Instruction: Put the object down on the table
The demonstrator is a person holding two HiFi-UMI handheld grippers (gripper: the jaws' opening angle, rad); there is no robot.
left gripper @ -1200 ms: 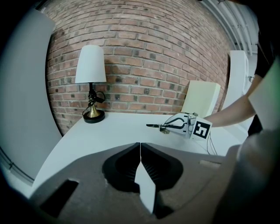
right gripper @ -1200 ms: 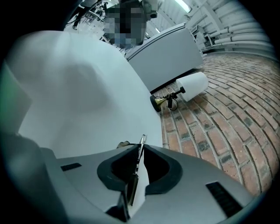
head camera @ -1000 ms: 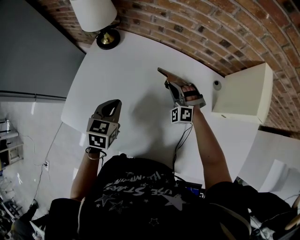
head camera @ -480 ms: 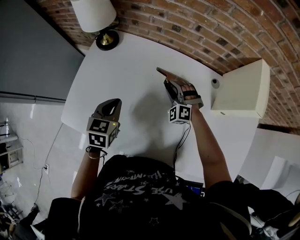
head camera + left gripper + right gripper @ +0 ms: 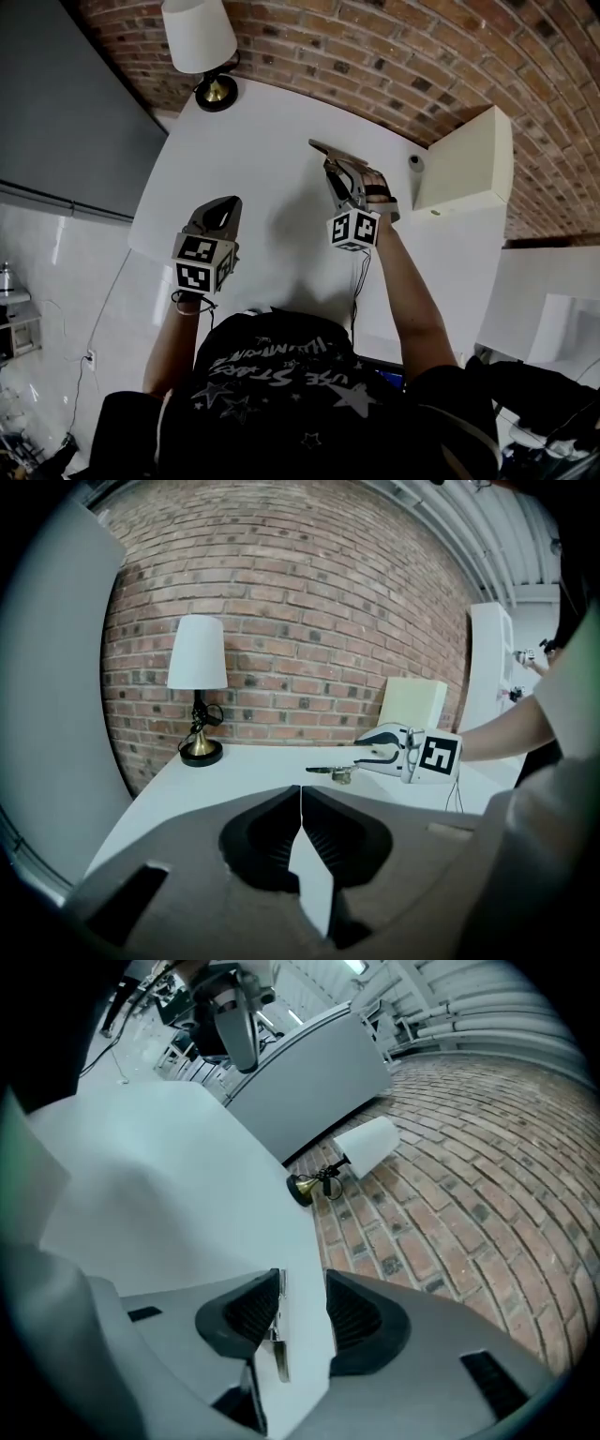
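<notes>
**Condition.** The right gripper (image 5: pixel 302 1290) is standing with its jaws spread over the table (image 5: pixel 234 169), toward the far edge, between the lamp (image 5: pixel 200 37) at the far left corner and the cream box (image 5: pixel 459 159) at the far right corner. The thin flat object (image 5: pixel 326 150) is lying in the gap between the jaws, close against one pad and clear of the other. It appears to be resting on the surface. The left gripper (image 5: pixel 300 803) is hovering over the near left edge with its jaws pressed together on nothing.

**Hazards.**
- The object is sitting against one pad. A sideways or twisting retreat is likely to drag it along.
- The surface is looking smooth. A nudge is likely to send so slim a piece sliding toward the far edge.
- If one end is not yet lying flat, it may be tipping as the jaws clear it.

**Remedy.** Withdrawing straight back along the jaw line is advised.
</notes>
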